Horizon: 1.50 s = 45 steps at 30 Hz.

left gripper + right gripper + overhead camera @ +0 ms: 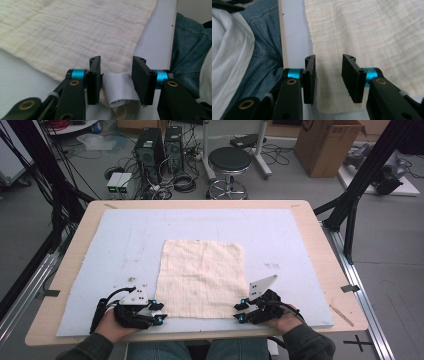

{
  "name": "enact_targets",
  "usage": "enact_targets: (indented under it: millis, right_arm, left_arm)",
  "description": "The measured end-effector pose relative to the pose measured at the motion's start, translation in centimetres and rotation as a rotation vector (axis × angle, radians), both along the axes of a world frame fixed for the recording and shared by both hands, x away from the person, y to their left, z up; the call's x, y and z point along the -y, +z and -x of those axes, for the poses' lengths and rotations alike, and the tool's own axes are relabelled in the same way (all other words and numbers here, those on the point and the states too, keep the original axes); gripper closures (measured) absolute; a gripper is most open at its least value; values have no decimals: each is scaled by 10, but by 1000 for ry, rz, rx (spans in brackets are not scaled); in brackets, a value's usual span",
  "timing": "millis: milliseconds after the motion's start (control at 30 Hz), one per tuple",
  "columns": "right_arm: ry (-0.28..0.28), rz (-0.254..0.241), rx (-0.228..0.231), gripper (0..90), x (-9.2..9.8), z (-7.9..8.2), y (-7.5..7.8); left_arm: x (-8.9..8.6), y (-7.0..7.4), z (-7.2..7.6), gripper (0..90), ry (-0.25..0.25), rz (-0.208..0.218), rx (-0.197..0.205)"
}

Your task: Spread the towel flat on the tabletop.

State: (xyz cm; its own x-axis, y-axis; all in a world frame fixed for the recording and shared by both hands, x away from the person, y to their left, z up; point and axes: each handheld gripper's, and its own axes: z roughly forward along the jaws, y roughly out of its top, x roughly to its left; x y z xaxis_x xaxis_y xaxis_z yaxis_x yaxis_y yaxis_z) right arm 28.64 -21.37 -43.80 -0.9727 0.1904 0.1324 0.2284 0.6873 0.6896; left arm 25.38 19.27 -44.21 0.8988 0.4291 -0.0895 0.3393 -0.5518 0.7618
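A cream square cloth (200, 277) lies flat on the pale blue mat (125, 245). My left gripper (160, 311) sits at the cloth's near left corner. In the left gripper view its jaws stand apart (116, 62), with the cloth (75, 32) corner and its white label (118, 90) lying loose between them. My right gripper (240, 311) sits at the near right corner. In the right gripper view it is open (328, 60), and the cloth (374, 32) edge lies unpinched between the jaws.
The mat covers a wooden table (320, 250), whose near edge is just behind both hands. The person's jeans (267, 47) are close under that edge. Beyond the table stand a black stool (229, 162), computer towers (160, 147) and a cardboard box (327, 142).
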Motion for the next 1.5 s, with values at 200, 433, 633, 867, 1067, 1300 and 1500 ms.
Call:
enact_targets:
  millis: [200, 433, 633, 867, 1067, 1300, 1500]
  right_arm:
    - [-10, 13, 7, 835, 1, -3, 0]
    - [19, 6, 3, 859, 3, -2, 3]
    - [34, -23, -26, 858, 9, 3, 4]
    - [21, -81, -40, 739, 10, 0, 8]
    - [-82, -133, -27, 633, 15, -9, 11]
    - [-171, -181, -11, 555, 18, -19, 15]
    - [-241, -206, -4, 451, 20, -25, 16]
  left_arm:
    - [2, 0, -1, 849, -22, 2, -7]
    - [1, 5, 2, 872, -56, 32, 3]
    - [2, 7, 8, 874, -106, 46, -12]
    - [-4, 12, 3, 724, -74, 129, -20]
    - [-10, 17, -5, 634, 16, 164, 13]
    - [-14, 18, -12, 592, 81, 166, 42]
    - [-14, 19, -15, 550, 124, 166, 48]
